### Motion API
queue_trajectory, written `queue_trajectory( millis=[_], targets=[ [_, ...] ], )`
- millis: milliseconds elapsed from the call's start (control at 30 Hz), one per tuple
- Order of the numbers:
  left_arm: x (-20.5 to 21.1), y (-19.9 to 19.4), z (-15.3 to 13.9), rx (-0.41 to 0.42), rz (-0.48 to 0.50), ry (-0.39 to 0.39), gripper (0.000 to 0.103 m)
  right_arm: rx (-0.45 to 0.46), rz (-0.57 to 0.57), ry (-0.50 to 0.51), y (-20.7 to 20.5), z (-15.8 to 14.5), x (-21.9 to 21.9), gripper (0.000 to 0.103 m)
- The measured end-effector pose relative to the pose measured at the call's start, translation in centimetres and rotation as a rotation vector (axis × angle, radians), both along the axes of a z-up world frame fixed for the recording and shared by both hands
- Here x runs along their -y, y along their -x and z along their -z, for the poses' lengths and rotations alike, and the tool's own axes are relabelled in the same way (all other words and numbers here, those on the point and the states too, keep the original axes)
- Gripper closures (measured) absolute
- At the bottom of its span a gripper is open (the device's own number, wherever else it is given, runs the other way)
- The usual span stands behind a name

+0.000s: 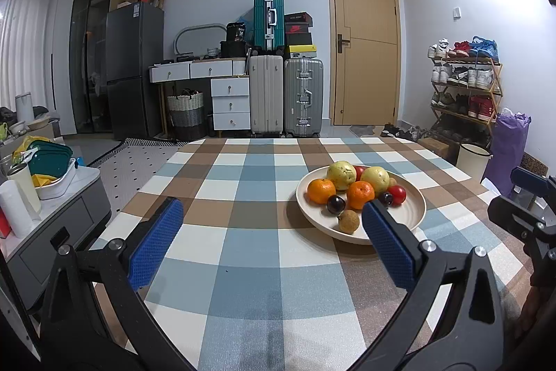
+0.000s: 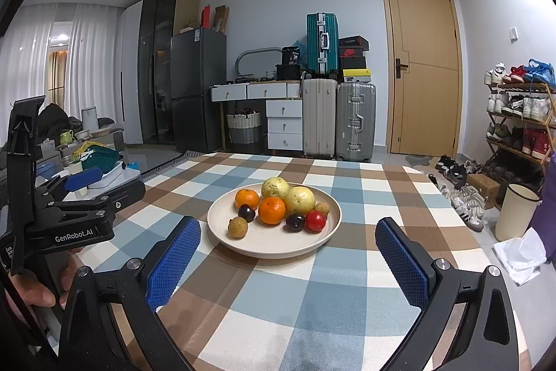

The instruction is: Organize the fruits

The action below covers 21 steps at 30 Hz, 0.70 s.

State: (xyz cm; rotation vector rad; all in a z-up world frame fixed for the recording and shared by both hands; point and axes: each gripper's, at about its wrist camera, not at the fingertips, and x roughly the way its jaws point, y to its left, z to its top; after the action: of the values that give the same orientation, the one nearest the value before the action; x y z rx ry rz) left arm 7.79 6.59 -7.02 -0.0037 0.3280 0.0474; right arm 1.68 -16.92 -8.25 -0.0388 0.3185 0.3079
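A cream plate (image 2: pixel 222 232) (image 1: pixel 413 211) stands on the checked tablecloth and holds fruit: two yellow-green guavas (image 2: pixel 299 200), two oranges (image 2: pixel 271 210), two dark plums (image 2: pixel 295 221), a red tomato (image 2: pixel 315 220) and brown longans (image 2: pixel 238 227). My left gripper (image 1: pixel 272 242) is open and empty, left of and nearer than the plate. My right gripper (image 2: pixel 288 261) is open and empty, just in front of the plate. The left gripper's body (image 2: pixel 69 218) shows at the left of the right wrist view.
The checked table (image 1: pixel 243 266) runs to a far edge before suitcases (image 1: pixel 285 96) and a door. A grey side cabinet (image 1: pixel 52 232) with containers stands left. A shoe rack (image 2: pixel 517 127), a cream bin (image 2: pixel 516 214) and shoes lie right.
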Motion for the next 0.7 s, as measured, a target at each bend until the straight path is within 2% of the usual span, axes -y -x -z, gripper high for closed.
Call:
queue_trajectory(
  millis=[700],
  targets=[
    [0.25, 0.15, -0.01, -0.002, 0.008, -0.002, 0.0, 0.0, 0.0, 0.0, -0.01, 0.0, 0.02, 0.0]
  ],
)
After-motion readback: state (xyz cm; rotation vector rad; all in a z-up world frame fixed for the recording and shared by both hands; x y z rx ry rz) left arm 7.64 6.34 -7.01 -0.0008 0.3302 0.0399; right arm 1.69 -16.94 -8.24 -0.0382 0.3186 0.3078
